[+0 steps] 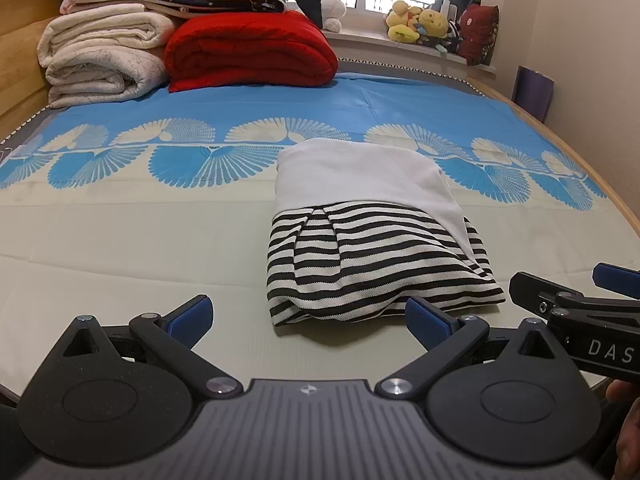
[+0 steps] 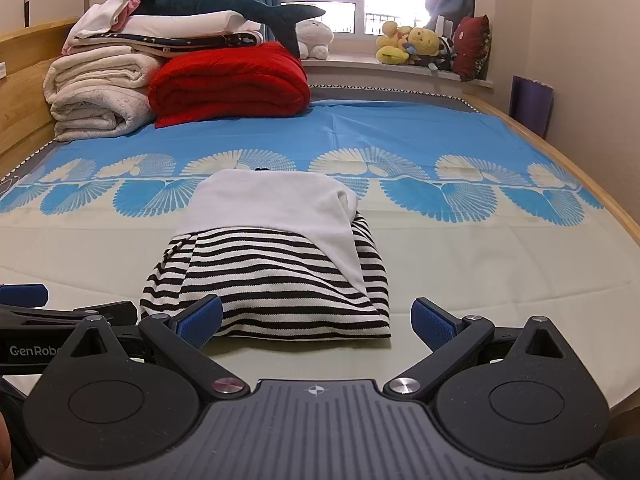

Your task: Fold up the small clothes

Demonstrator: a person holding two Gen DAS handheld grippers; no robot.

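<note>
We see the folded garment, white top part over black/white stripes, lying on the bed at center frame in the right wrist view, center-right in the left wrist view. Left claw is wide open w/ nothing in it, just short of the garment's near edge. Right claw is also wide open and empty, its left blue pad overlapping the striped hem. Red blanket and white blankets sit upper left.
</note>
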